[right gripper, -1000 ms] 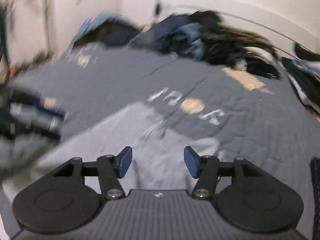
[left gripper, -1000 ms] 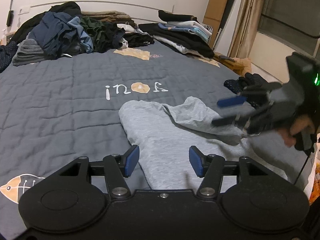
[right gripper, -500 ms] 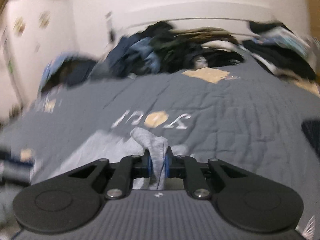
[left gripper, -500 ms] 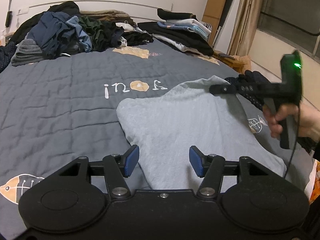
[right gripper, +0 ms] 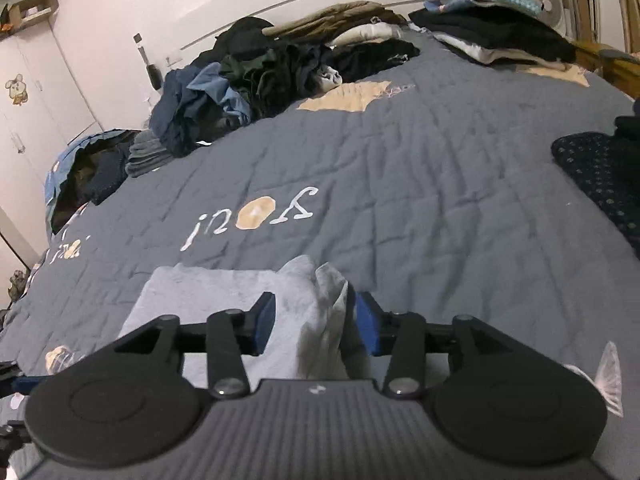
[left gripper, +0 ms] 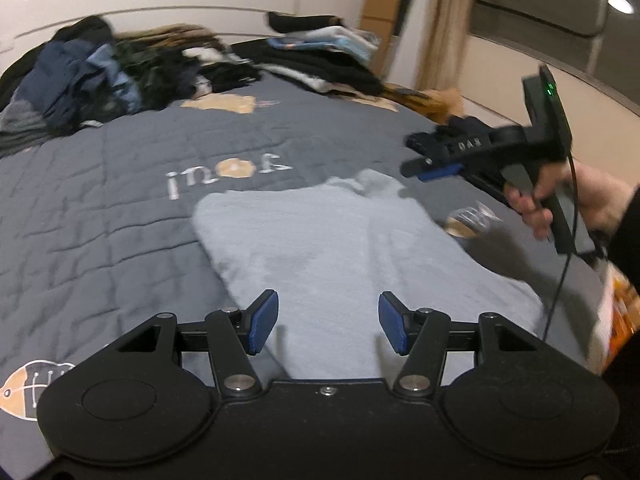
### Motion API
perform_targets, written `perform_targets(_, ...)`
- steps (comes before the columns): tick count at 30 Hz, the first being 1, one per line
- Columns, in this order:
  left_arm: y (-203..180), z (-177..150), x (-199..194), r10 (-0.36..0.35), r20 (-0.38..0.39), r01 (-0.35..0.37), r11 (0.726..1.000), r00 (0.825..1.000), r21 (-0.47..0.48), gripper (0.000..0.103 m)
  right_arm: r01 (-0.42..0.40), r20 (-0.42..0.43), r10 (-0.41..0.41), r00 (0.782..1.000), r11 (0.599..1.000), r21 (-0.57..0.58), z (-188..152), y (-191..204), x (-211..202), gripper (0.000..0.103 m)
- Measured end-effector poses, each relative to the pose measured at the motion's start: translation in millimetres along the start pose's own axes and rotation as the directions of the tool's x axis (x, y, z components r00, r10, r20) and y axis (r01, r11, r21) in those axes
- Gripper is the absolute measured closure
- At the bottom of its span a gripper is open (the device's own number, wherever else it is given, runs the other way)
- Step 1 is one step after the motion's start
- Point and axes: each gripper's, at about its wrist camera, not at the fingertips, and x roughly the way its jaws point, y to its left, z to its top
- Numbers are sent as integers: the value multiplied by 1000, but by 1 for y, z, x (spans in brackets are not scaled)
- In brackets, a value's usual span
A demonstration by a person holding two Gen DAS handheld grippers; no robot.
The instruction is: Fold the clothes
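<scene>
L gripper: jaws wide apart, nothing between them, hovering over the near part of the grey garment. R gripper: jaws also apart, w/ a bunched corner of the grey cloth standing up between them, against the right pad. Not clamped, by the look of the gap on the left side. In the left-wrist view the R gripper sits just over the garment's far-right corner, held by a hand.

Garment lies mostly flat on the blue-grey quilt, near-centre of the bed, roughly spread, w/ one ridge running down the middle and the far-right corner rumpled. No clear folded edge visible yet, so I'd judge it laid out, folds left to do.

Farther out: loose pile of dark clothes at far left by the headboard; neat stack at far right looks folded. So some items seem done, a fair heap left.
</scene>
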Motion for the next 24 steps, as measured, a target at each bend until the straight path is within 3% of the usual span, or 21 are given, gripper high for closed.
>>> perform_targets(5,-37,-17,-10,-13,-13,15,987,1000,162,48,-5,22,5,1000,999,36,-20,8,-39,57)
perform_targets(9,-66,-29,-23,16,8,-18,948,1000,319,42,16,54,-20,998,996,83,-59,15,-71,56)
perform_targets(15,-111,-62,-33,123,37,-121,794,992,596,42,91,55,-102,993,981,171,-102,13,-94,54)
perform_targets(21,-127,-96,-21,267,75,-234,631,961,740,42,154,9,-159,987,968,197,-134,8,-91,54)
perform_targets(24,-133,-103,-18,293,115,-275,595,949,755,42,149,-2,-152,988,965,217,-136,6,-89,54)
